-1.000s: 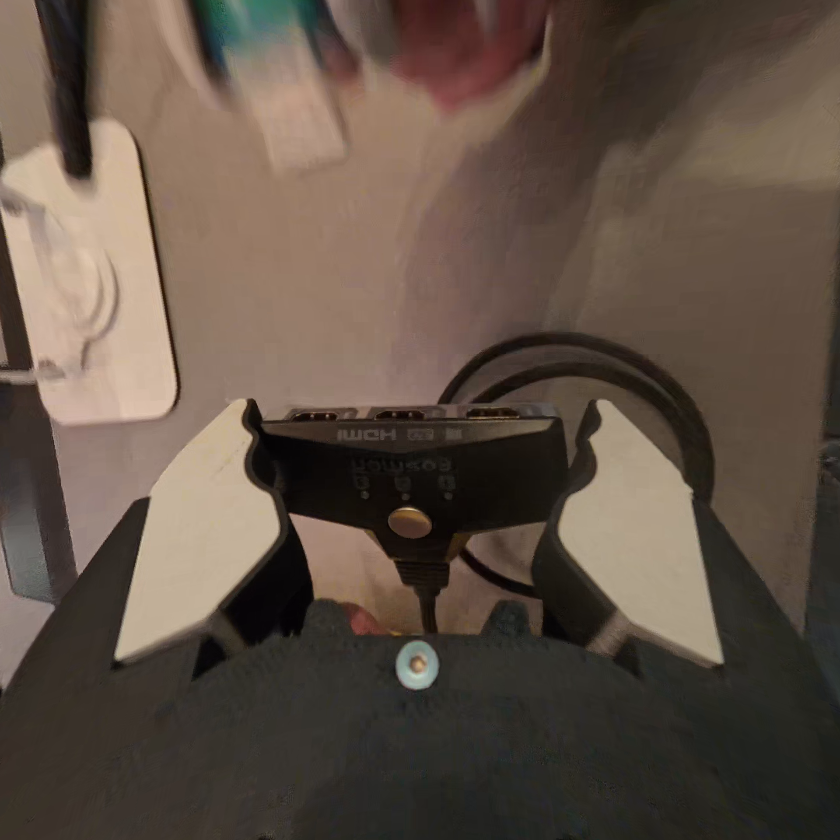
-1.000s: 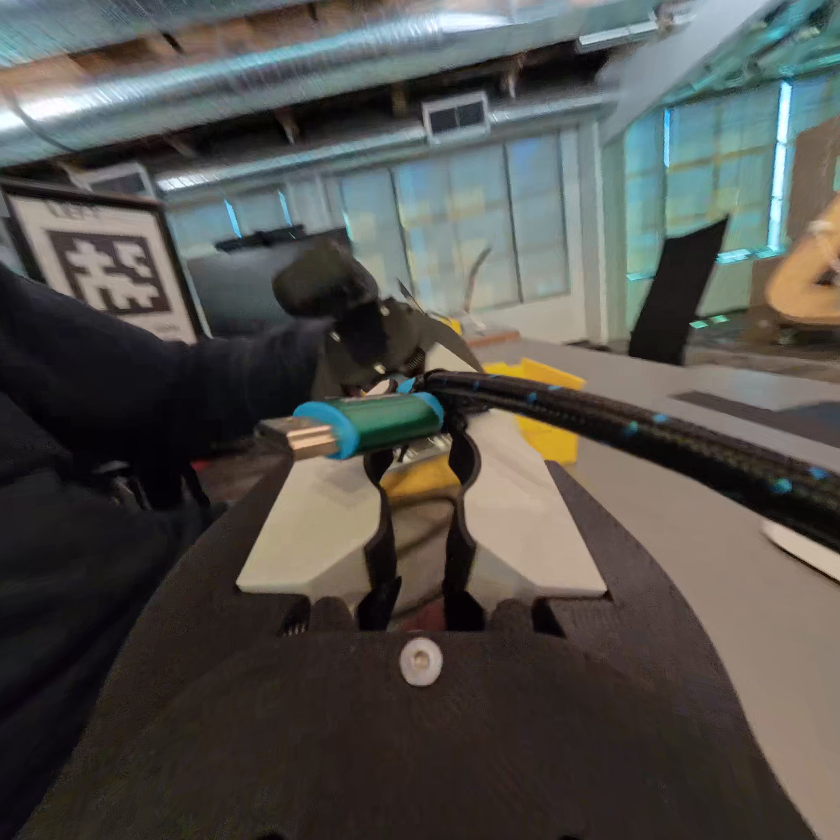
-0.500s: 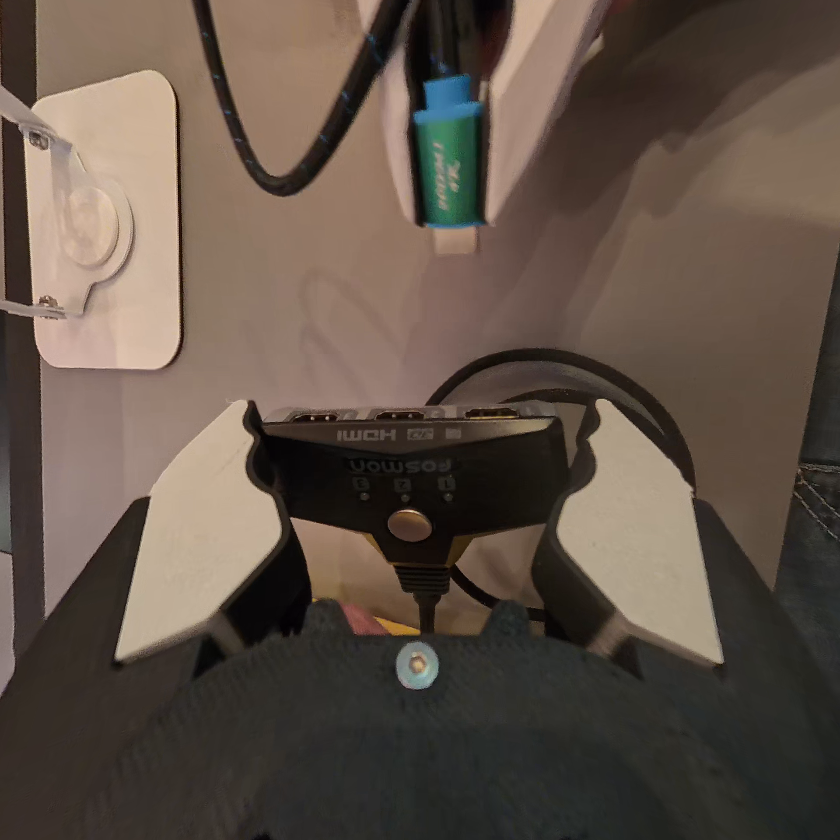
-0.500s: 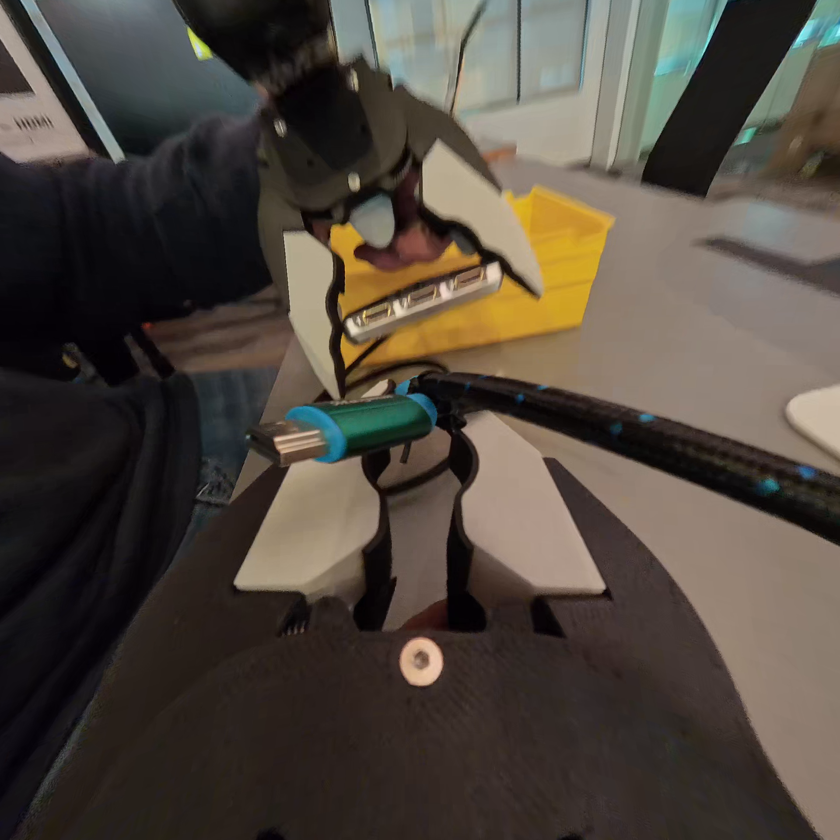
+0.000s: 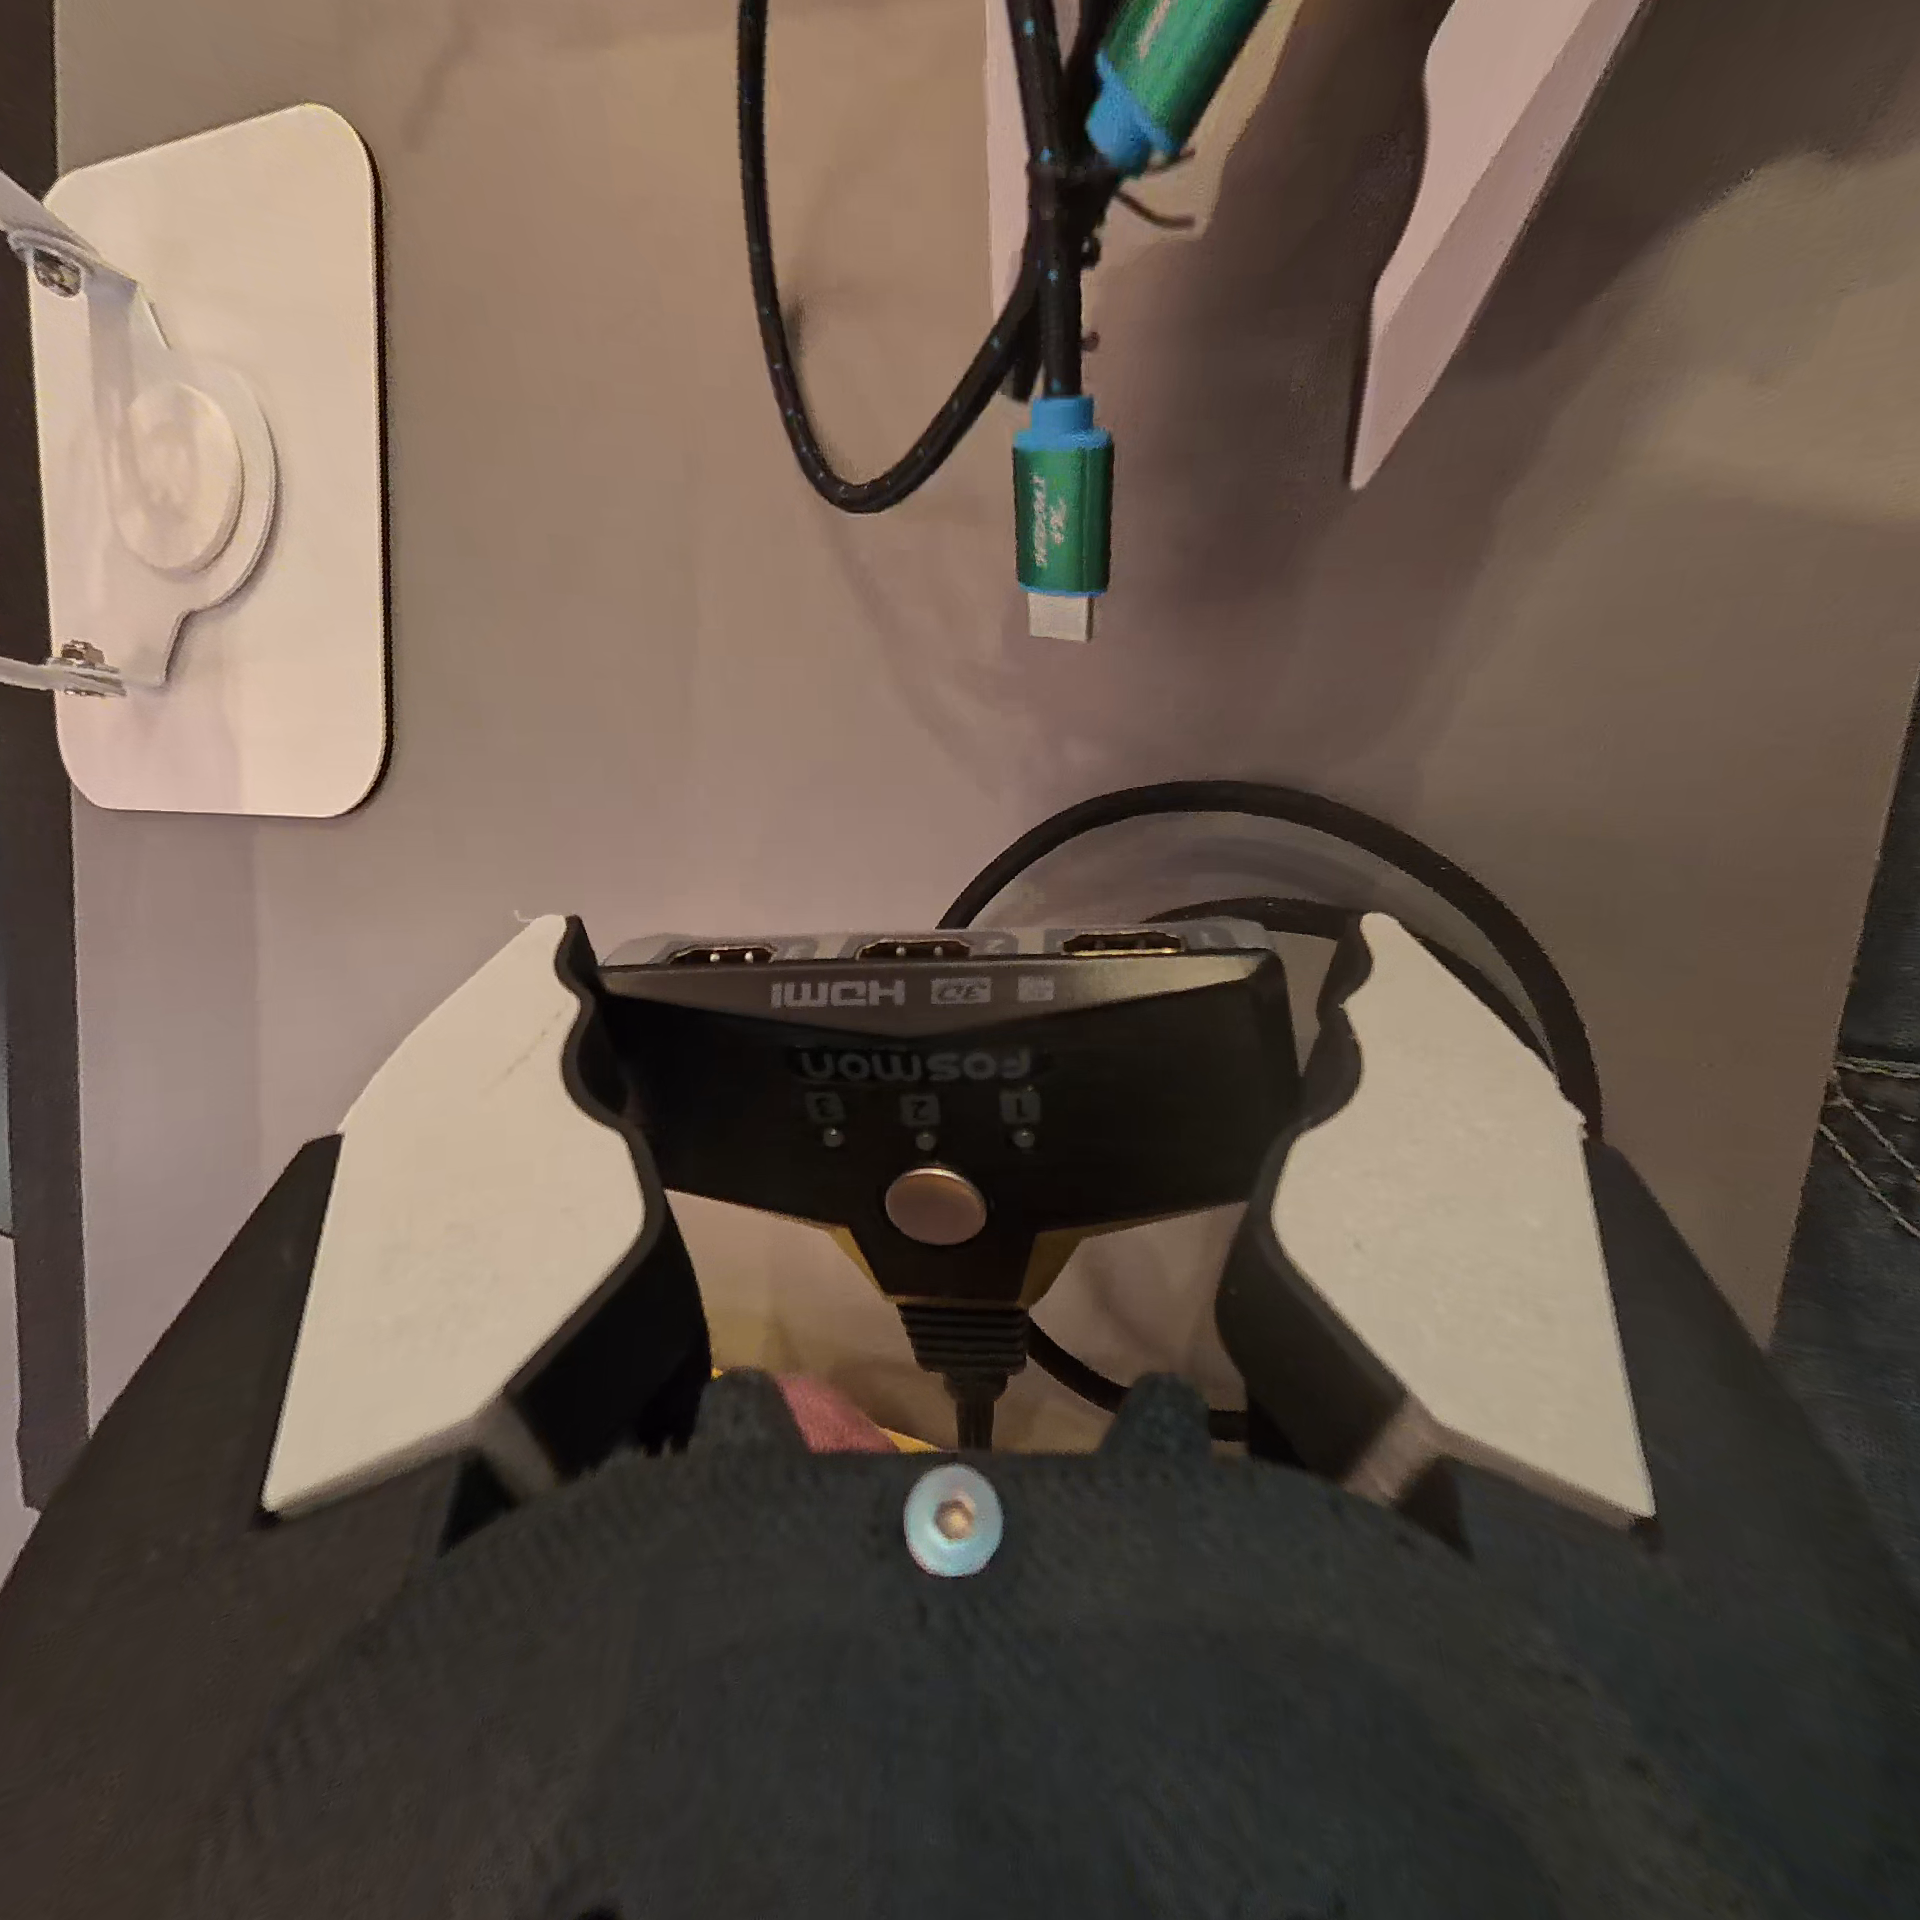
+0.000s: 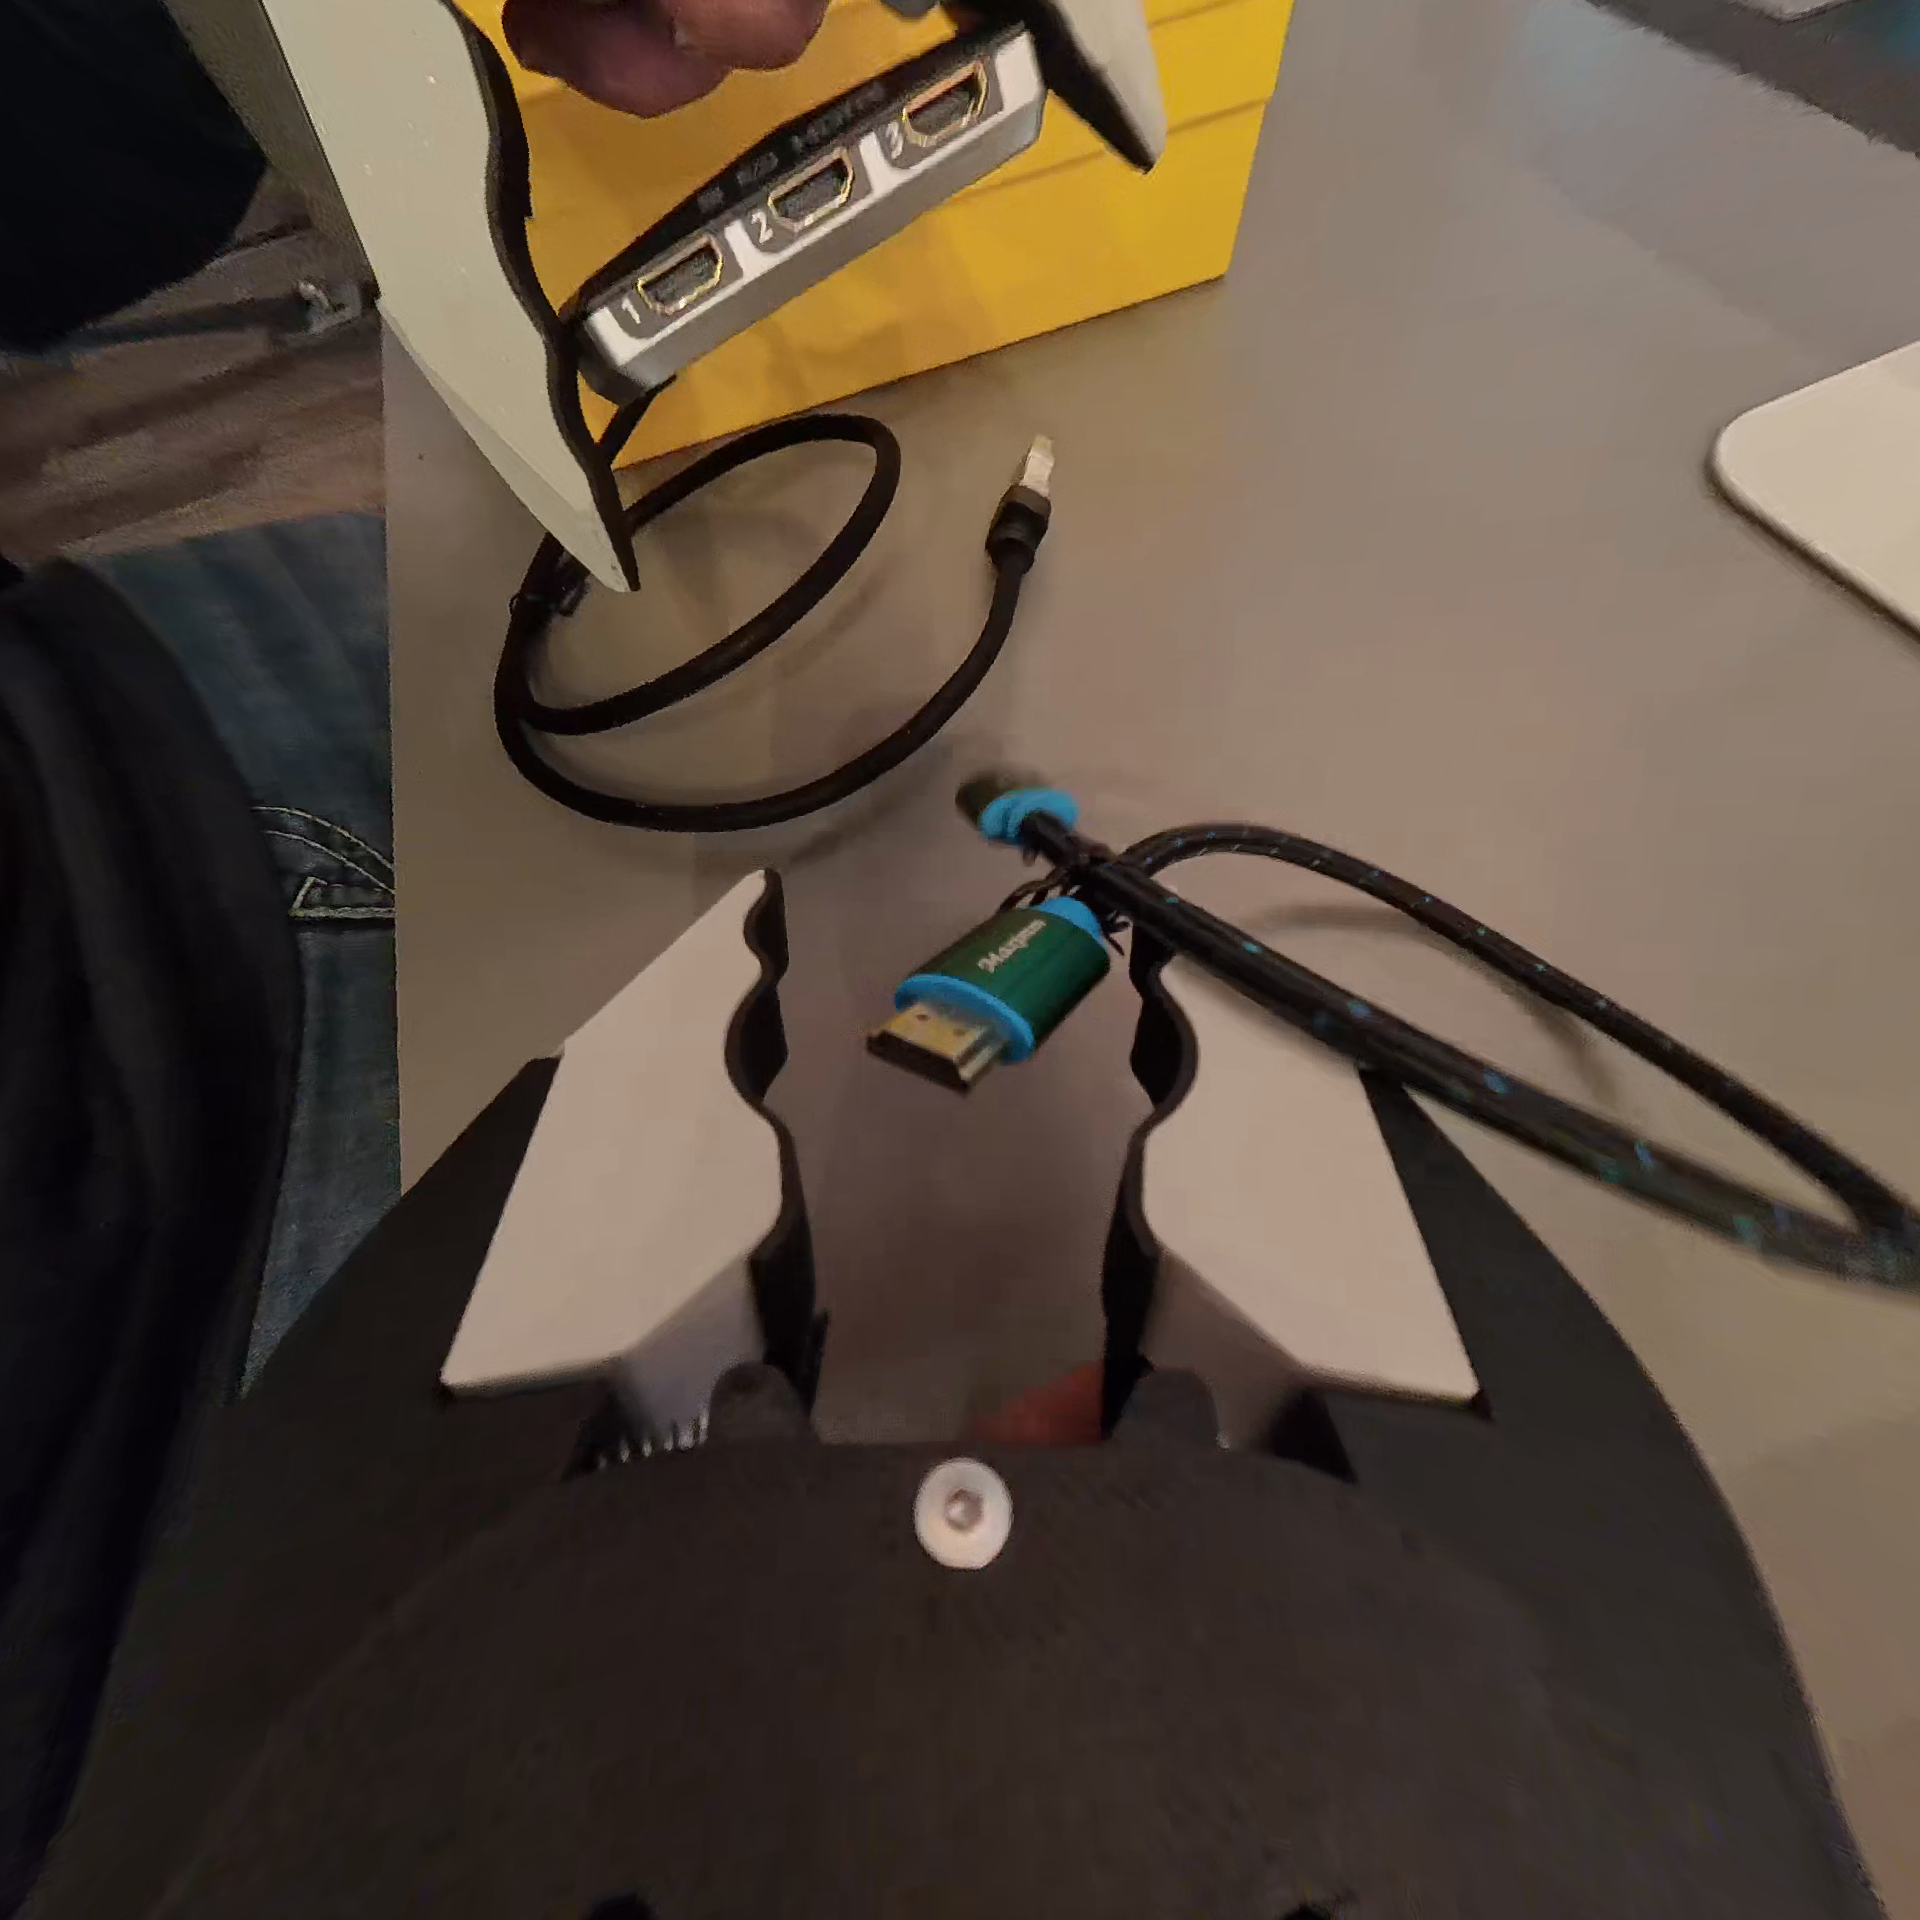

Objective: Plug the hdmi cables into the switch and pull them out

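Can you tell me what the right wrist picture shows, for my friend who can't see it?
The right tool is open over a grey table, with a green HDMI plug lying loose between its fingers. Farther off, the left tool holds a switch with three empty ports, in front of a yellow bin.

the right gripper [image 6: 951,997] has opened, dropping the green hdmi plug [image 6: 992,992] onto the table [image 6: 1403,644].

Black three-port switch [image 5: 940,1081] held aloft, ports empty; green-and-blue braided HDMI cable [image 6: 992,982] lies unplugged on the tabletop [image 6: 1403,644].
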Demonstrator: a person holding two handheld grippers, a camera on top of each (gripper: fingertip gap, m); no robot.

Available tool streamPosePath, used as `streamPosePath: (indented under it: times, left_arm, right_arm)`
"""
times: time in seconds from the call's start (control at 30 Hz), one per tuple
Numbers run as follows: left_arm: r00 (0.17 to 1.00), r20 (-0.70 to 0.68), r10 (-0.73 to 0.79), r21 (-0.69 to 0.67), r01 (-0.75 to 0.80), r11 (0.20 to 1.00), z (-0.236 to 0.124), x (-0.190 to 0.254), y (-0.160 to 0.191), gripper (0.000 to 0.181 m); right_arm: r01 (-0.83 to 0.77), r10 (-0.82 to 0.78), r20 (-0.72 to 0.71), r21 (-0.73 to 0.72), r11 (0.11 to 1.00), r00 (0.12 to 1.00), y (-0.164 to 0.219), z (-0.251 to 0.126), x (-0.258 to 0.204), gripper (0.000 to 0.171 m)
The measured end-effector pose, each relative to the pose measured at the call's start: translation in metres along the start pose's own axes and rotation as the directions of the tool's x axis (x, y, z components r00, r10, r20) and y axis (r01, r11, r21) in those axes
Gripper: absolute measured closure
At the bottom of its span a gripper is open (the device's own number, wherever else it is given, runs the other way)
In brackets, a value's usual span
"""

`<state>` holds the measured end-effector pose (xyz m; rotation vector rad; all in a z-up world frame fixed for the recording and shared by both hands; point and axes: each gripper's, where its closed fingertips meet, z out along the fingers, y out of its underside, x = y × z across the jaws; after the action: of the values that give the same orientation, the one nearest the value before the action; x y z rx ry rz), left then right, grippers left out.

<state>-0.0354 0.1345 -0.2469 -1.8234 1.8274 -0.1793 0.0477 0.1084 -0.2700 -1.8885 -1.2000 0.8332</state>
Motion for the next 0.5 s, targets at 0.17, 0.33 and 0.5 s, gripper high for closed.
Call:
streamPosePath:
  times: [0.17, 0.33, 0.5]
  left_arm:
    - [1.0, 0.007, -0.005, 0.013, 0.005, 1.0, -0.003, 0.003, -0.001, 0.054]
    - [1.0, 0.013, -0.011, 0.029, 0.011, 1.0, -0.006, 0.006, -0.002, 0.054]
    - [0.999, 0.028, -0.019, 0.046, 0.018, 0.999, -0.01, 0.006, -0.004, 0.054]
  right_arm:
    - [-0.099, 0.1, 0.0, 0.165, 0.981, 0.995, -0.016, -0.016, 0.01, 0.135]
    - [-0.093, 0.107, -0.046, 0.238, 0.967, 0.993, -0.023, -0.02, 0.022, 0.163]
    - [0.02, 0.015, -0.119, 0.282, 0.959, 0.993, -0.053, -0.045, 0.015, 0.167]
